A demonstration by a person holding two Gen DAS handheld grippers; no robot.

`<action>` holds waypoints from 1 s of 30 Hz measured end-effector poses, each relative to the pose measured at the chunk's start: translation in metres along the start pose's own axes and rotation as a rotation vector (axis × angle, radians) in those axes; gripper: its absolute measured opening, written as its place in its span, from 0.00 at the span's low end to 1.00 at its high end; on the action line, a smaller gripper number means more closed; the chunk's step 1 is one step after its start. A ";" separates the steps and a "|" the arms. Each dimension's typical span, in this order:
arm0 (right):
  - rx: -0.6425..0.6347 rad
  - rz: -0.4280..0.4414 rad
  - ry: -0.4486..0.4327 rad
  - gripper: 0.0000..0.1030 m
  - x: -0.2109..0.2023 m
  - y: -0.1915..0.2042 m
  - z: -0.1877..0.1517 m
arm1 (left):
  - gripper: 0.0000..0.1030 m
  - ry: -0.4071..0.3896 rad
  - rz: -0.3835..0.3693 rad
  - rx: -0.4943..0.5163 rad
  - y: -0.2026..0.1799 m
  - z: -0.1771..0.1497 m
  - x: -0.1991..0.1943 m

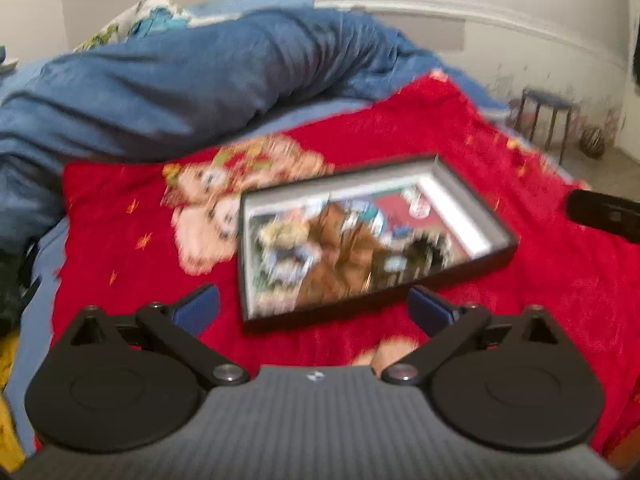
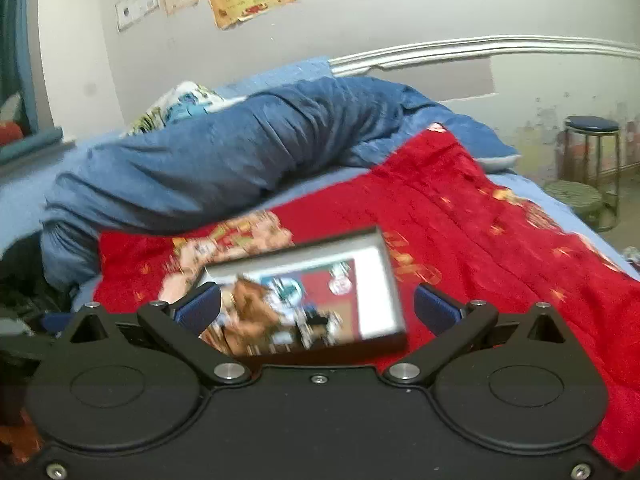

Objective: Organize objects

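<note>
At the far left a rolled blue quilt (image 1: 192,80) lies along the bed, and a red blanket (image 1: 120,232) with a cartoon print spreads in front of it. The left gripper (image 1: 314,308) hovers low over the blanket, its fingers spread wide with nothing between them. Just ahead of it sits a shallow dark box (image 1: 360,236), open at the top, with a colourful printed picture covering its floor; blur hides whether anything loose lies inside.

Further right, the right gripper (image 2: 318,308) also stands released, its fingers either side of the box's near edge without clearly touching it. A stool (image 2: 592,160) stands by the wall at the far right.

Both tongs seem to be closing in on the box, though whether to fill it, move it or leave it is unclear. Any grasp would need one gripper squared to a thin rim.
</note>
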State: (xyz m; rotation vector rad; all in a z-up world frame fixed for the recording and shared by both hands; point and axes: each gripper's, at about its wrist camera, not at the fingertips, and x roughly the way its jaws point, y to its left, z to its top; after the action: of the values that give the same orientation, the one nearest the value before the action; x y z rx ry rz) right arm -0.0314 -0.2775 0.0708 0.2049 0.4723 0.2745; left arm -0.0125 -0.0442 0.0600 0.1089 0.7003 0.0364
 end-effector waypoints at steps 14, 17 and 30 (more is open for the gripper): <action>0.056 -0.146 0.135 1.00 0.014 0.001 -0.027 | 1.00 0.088 -0.055 0.050 -0.008 -0.037 0.019; -0.004 -0.167 0.155 1.00 0.028 0.011 -0.029 | 1.00 0.104 -0.090 0.028 -0.007 -0.034 0.022; -0.091 -0.165 0.221 1.00 0.052 0.030 -0.040 | 1.00 0.197 -0.089 -0.102 0.023 -0.031 0.038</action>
State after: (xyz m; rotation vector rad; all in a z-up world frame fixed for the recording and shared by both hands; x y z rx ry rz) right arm -0.0121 -0.2281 0.0217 0.0459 0.6898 0.1573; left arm -0.0030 -0.0155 0.0147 -0.0243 0.8977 -0.0022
